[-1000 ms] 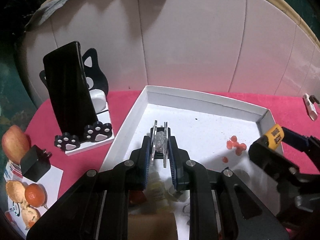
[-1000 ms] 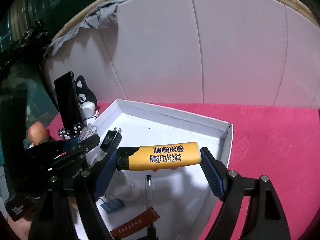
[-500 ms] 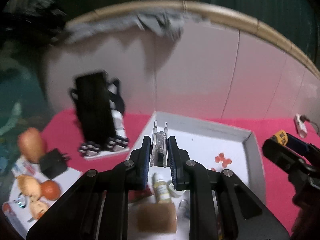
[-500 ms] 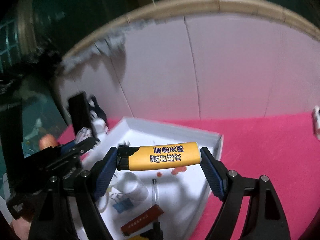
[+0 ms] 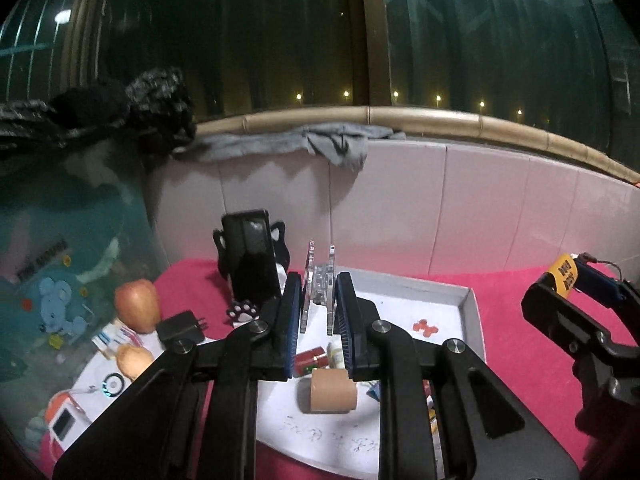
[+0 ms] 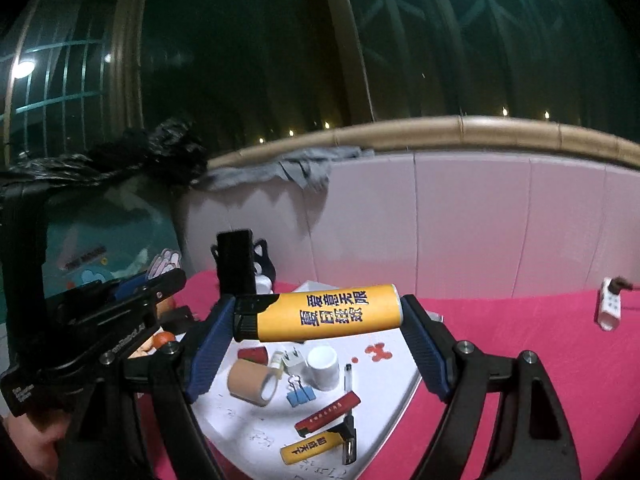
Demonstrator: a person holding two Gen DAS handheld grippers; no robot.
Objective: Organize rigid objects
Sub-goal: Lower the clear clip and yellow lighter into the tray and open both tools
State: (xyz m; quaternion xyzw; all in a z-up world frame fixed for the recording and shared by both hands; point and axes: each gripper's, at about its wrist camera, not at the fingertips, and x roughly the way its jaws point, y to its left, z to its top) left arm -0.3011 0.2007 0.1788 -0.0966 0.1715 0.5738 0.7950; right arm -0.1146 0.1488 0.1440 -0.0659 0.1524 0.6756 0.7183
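A yellow lighter (image 6: 328, 312) lies crosswise at centre frame, clamped end to end between the widely spread fingers of the right gripper (image 6: 318, 326), above the white tray (image 6: 404, 388). A clear plastic piece (image 5: 319, 292) stands upright mid-frame, pinched between the narrowly closed fingers of the left gripper (image 5: 318, 312), over the tray's left part.

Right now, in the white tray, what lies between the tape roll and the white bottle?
In the right wrist view, a white plug and a blue clip lie between the tape roll and the white bottle.
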